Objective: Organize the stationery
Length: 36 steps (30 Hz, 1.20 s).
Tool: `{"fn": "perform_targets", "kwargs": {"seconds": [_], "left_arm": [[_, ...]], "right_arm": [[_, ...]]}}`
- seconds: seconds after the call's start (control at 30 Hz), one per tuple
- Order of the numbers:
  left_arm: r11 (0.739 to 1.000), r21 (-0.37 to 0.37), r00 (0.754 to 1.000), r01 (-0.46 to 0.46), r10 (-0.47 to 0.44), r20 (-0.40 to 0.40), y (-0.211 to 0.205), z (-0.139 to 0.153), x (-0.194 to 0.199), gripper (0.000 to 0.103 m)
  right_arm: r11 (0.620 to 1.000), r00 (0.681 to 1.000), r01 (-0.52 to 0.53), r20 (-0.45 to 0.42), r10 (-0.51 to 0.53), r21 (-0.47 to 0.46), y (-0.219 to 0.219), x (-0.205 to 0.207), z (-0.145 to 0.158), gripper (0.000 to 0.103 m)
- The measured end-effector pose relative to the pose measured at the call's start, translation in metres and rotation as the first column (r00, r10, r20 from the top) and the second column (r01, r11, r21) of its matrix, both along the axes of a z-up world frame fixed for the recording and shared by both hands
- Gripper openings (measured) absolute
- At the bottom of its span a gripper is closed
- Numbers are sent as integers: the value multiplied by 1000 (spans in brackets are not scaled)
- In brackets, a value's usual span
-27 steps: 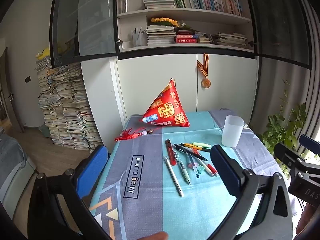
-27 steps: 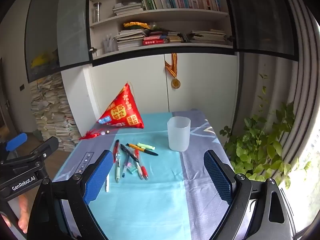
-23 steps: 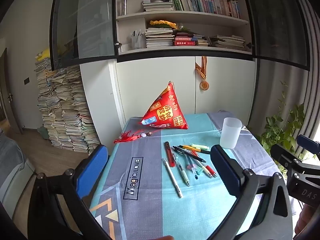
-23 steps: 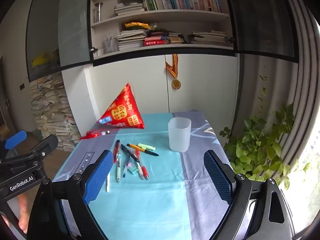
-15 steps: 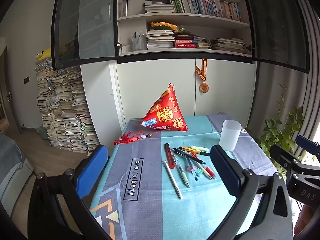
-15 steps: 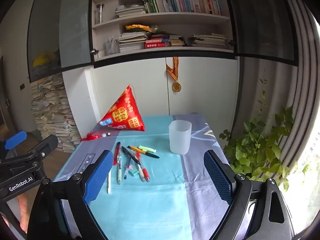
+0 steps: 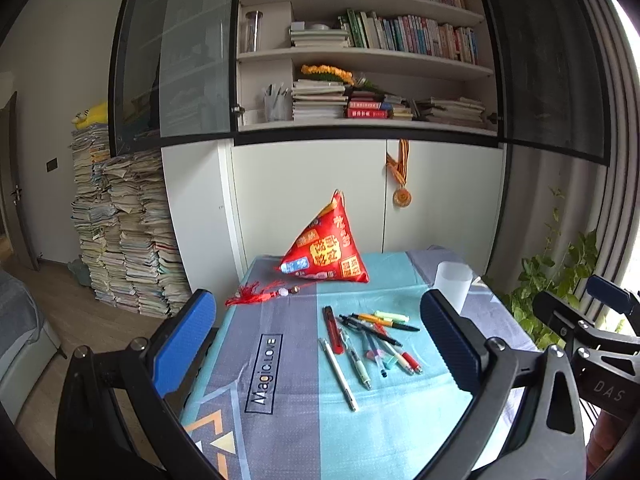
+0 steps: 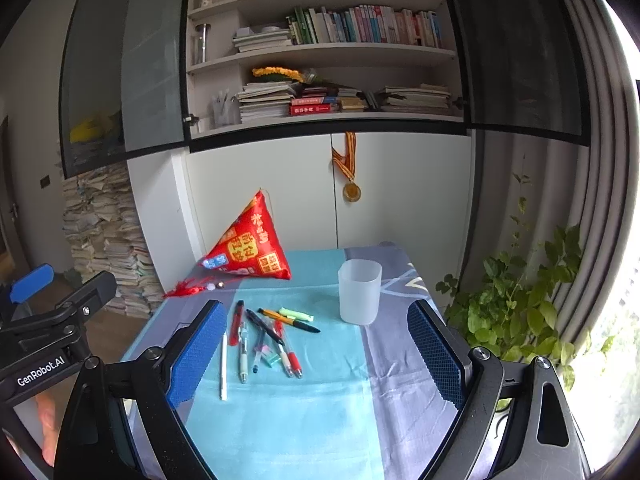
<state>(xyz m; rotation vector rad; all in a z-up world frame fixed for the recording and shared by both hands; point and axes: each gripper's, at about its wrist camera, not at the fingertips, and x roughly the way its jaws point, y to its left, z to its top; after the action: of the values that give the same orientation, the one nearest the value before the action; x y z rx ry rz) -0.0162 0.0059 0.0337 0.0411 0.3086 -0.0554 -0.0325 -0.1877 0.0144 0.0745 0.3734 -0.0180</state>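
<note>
Both grippers, left point(image 7: 320, 344) and right point(image 8: 318, 354), gape wide and empty; pens point(image 8: 264, 340) lie heaped mid-frame left of the cup point(image 8: 359, 292), so a grab likely snags neighbours.

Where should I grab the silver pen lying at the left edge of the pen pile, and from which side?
Grip the silver pen mid-barrel, coming from above with the jaws spanning its width. It lies flat on the tablecloth, slightly apart from the other pens, so the middle is probably clear and balanced.
</note>
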Motion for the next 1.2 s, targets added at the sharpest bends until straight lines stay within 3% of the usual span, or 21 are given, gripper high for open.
{"fn": "perform_targets", "kwargs": {"seconds": [0.17, 0.37, 0.53, 0.67, 0.8, 1.2], "left_arm": [[1000, 26, 998, -2, 0, 67, -4, 12, -9, 102], [999, 45, 997, 16, -19, 73, -8, 15, -15, 102], [999, 48, 998, 6, -9, 65, -10, 11, -18, 100], [1000, -19, 999, 8, -7, 36, -4, 11, -12, 93], [999, -51, 999, 2, 0, 35, -3, 10, -11, 94], [1000, 1, 998, 16, -16, 66, -14, 9, -14, 98]], "right_arm": [[999, 998, 35, 61, -33, -20, 0, -8, 8, 92], [996, 988, 79, 138, -74, -35, -1, -18, 16, 92], [997, 989, 78, 127, -77, -1, -6, -18, 15, 92], [990, 983, 133, 135, -127, -36, -8, -17, 13, 92], [997, 988, 74, 131, -76, 15, -14, -20, 12, 92], [998, 994, 38, 102, -34, -44, -5, -13, 9, 93]]}}
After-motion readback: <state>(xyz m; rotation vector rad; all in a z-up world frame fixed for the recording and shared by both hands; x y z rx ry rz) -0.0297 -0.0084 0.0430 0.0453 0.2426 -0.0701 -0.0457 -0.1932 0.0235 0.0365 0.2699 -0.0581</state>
